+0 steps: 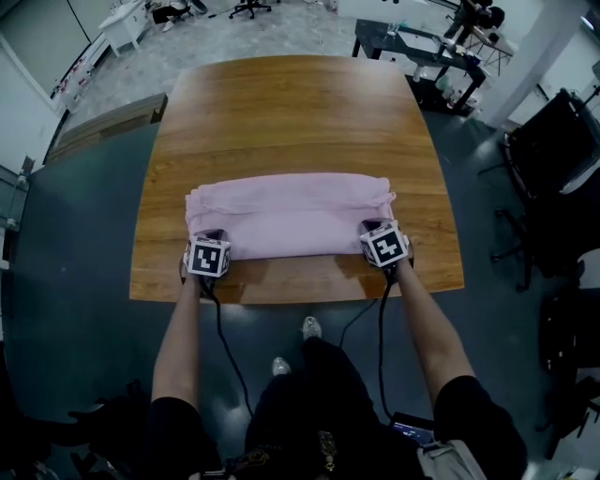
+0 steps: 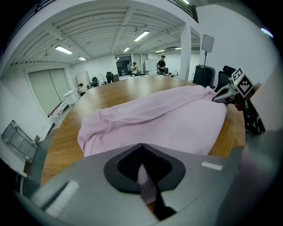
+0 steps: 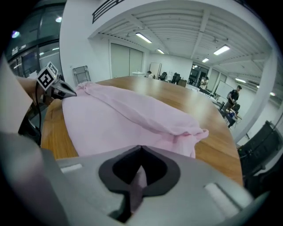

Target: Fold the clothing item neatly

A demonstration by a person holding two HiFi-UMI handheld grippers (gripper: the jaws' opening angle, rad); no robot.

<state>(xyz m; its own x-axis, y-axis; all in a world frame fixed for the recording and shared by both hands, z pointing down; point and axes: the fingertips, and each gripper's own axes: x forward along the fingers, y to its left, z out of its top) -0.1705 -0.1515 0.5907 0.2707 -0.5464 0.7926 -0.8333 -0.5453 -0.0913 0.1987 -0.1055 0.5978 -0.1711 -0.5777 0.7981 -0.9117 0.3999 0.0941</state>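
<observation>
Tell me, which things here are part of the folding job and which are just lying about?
In the job: pink garment; left claw and right claw, each shut on its near edge; wooden table under it.
Just about: black desk with equipment; office chair; black chair at the right.

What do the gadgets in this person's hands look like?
The left hand-held gripper and right hand-held gripper are grey, each topped by a white cube of black square markers. A black cable trails from each. The person wears short dark sleeves.
</observation>
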